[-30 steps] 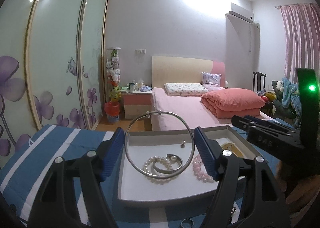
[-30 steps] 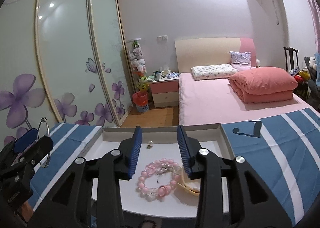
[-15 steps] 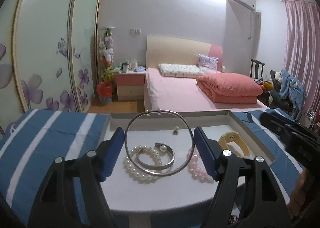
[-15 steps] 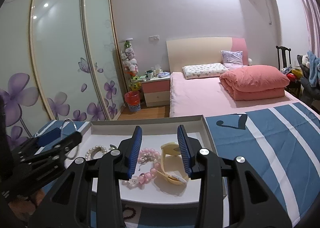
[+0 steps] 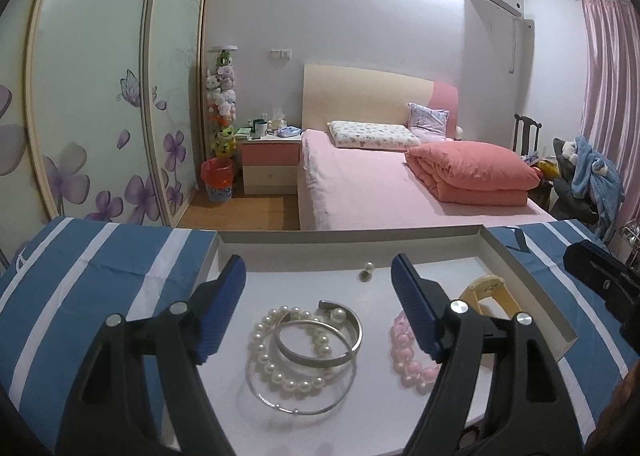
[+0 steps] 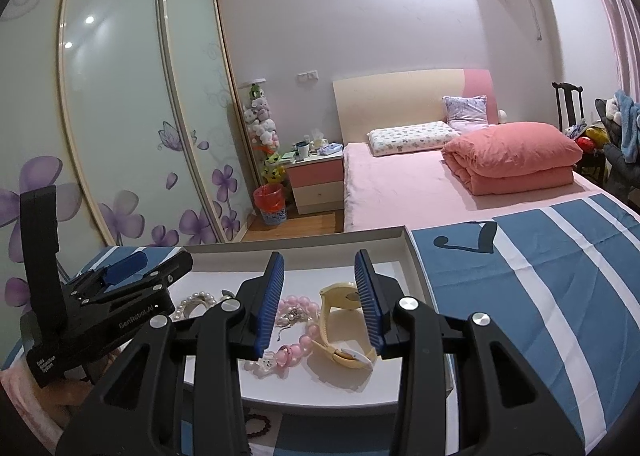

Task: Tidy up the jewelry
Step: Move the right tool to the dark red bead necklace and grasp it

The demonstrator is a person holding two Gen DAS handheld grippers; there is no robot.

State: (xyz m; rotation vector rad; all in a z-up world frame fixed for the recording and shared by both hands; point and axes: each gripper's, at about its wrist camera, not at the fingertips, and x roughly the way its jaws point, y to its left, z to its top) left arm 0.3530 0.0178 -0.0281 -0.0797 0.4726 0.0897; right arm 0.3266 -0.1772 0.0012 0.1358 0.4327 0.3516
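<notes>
A white shallow tray (image 5: 532, 288) lies on a blue-and-white striped cloth. In it lie a thin silver hoop bangle (image 5: 280, 402), a pearl bracelet (image 5: 264, 360), a silver cuff (image 5: 354, 336), a pink bead bracelet (image 5: 404, 360), a yellow watch (image 5: 490, 290) and a small earring (image 5: 366, 272). My left gripper (image 5: 318, 308) is open and empty above the hoop. My right gripper (image 6: 320, 300) is open and empty above the watch (image 6: 340, 330) and pink beads (image 6: 298, 344). The left gripper (image 6: 120, 296) shows at the left of the right wrist view.
A dark bead bracelet (image 6: 258, 430) lies on the cloth in front of the tray (image 6: 416, 268). Beyond the table edge are a pink bed (image 5: 380, 192), a nightstand (image 5: 272, 168), a red bin (image 5: 218, 184) and sliding wardrobe doors (image 5: 100, 96).
The left gripper let go of the silver hoop bangle, which now lies flat in the tray over the pearls and cuff. The right gripper shifted right over the watch.
</notes>
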